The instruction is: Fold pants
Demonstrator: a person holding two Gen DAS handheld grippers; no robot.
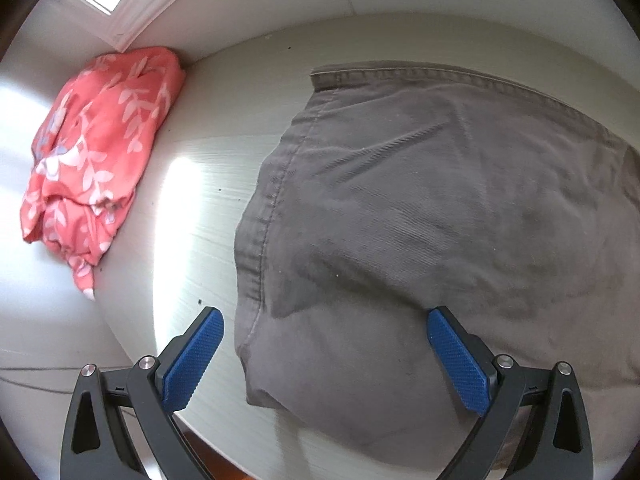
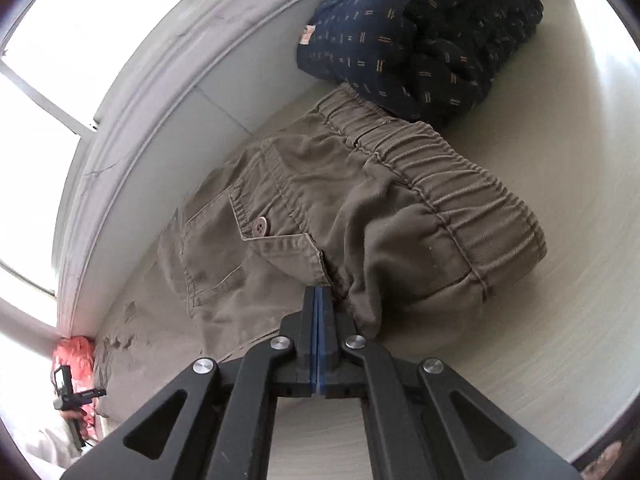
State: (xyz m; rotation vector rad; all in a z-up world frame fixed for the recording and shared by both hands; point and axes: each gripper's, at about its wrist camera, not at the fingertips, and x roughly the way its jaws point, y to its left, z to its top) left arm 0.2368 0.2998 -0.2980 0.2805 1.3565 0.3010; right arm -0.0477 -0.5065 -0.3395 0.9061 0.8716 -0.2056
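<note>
The khaki pants [image 2: 320, 216] are spread on the pale table [image 2: 560, 300], waistband toward two o'clock in the right view. The right gripper [image 2: 319, 300] is pinched shut on fabric by the pocket flap. The left gripper [image 1: 324, 356] is held wide apart, astride the leg's edge, cloth running toward one o'clock.

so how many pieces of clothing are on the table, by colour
khaki-brown: 1, the pants
coral floral: 1, the folded garment
navy patterned: 1, the folded garment
total: 3
</note>
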